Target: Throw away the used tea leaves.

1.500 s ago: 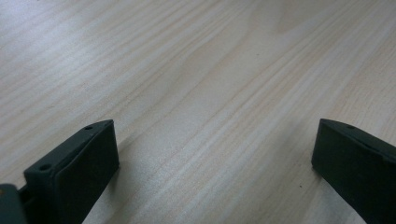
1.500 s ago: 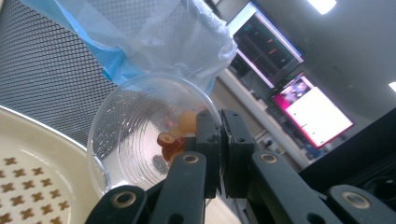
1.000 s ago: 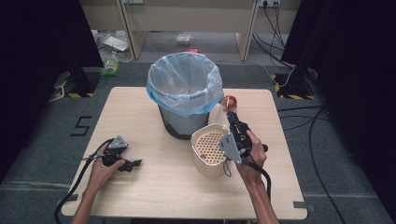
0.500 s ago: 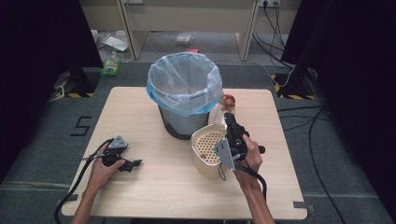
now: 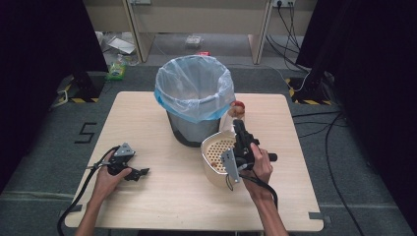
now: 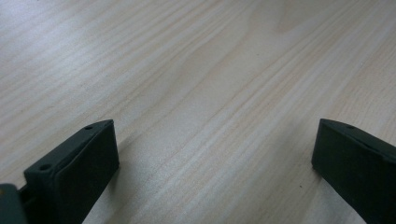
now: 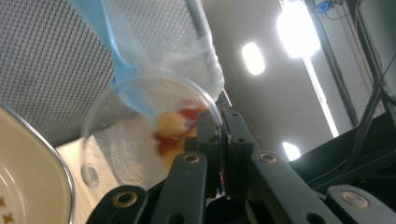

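A clear plastic cup (image 7: 135, 140) with something red and yellow (image 7: 175, 128) inside is pinched at its rim by my right gripper (image 7: 219, 123), which is shut on it. From above, the cup (image 5: 230, 120) is tilted against the bin's right side, its red content (image 5: 238, 105) at the top and the right gripper (image 5: 238, 127) just below it. The grey mesh bin (image 5: 189, 128) with a blue-clear bag (image 5: 194, 88) stands mid-table. My left gripper (image 5: 139, 173) rests open at the front left, bare wood (image 6: 187, 70) between its jaws (image 6: 215, 149).
A cream bowl with a perforated inside (image 5: 216, 152) sits just left of my right hand, in front of the bin; its rim (image 7: 23, 172) shows at the lower left of the right gripper view. The table's edge (image 5: 295, 147) runs close on the right.
My right gripper has shifted slightly left toward the bin with the cup in it. The left gripper has not moved.
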The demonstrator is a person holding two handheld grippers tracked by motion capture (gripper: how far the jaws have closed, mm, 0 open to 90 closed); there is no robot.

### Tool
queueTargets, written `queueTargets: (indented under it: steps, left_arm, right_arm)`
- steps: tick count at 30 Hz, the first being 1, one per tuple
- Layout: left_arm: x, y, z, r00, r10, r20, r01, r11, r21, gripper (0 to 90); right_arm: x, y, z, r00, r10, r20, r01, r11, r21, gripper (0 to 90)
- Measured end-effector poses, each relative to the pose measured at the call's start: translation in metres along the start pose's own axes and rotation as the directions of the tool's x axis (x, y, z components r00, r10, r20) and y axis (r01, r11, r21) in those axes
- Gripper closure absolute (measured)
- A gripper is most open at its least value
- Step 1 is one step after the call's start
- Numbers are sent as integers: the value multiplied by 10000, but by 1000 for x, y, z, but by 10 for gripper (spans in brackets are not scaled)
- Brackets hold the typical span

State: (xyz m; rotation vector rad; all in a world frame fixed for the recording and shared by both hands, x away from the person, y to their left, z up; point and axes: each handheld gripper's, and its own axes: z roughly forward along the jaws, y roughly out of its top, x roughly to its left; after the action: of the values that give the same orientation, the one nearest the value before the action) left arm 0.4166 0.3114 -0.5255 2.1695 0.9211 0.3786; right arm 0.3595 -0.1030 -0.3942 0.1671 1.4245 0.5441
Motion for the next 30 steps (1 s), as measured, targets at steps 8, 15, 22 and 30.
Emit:
queueTargets:
  steps: [8, 15, 22, 30]
  left_arm:
    - [0, 0, 0, 10000, -27, 12, 27, 10000, -4, 0]
    - [0, 0, 0, 10000, 2, 0, -2, 10000, 1, 0]
    - [0, 0, 0, 10000, -20, 6, 20, 10000, -7, 0]
    - [0, 0, 0, 10000, -9, 3, 9, 10000, -4, 0]
  right_arm:
    - [7, 8, 2, 9954, -961, 52, 962, 9953, -127, 879]
    - [12, 7, -1, 9938, -1080, 258, 1084, 9940, -161, 880]
    - [8, 7, -1, 9955, -893, 327, 900, 9957, -213, 880]
    - [11, 5, -7, 9930, -1058, 522, 1087, 9925, -560, 881]
